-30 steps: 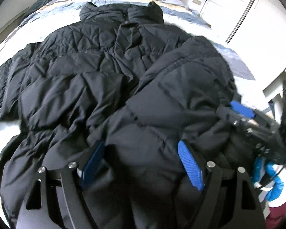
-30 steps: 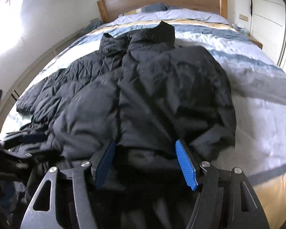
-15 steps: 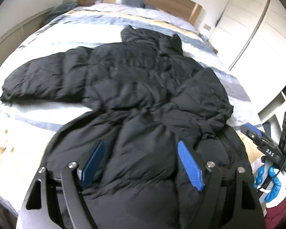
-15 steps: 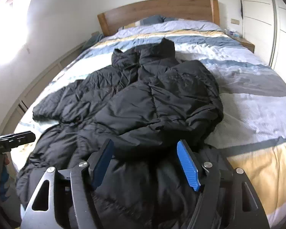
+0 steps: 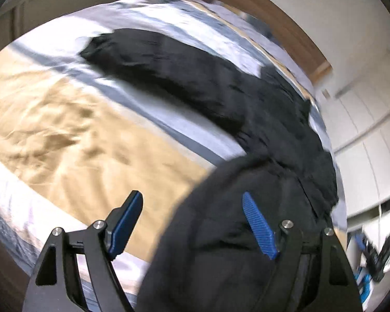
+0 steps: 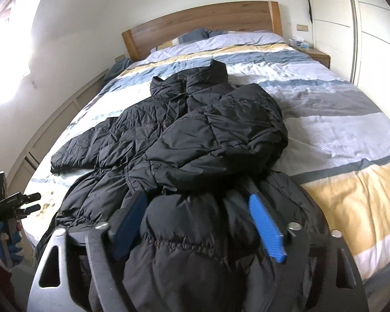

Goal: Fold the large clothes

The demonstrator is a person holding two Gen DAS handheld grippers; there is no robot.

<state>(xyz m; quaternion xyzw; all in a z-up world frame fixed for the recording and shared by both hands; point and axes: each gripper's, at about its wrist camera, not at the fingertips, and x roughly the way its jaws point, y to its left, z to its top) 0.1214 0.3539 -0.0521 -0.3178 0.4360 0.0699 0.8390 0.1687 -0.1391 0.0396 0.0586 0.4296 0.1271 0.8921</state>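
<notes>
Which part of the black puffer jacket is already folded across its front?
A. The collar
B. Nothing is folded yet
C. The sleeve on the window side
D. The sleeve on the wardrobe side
D: in the right wrist view the wardrobe-side sleeve lies across the front of the jacket, while the window-side sleeve lies stretched out on the striped bed cover.
</notes>
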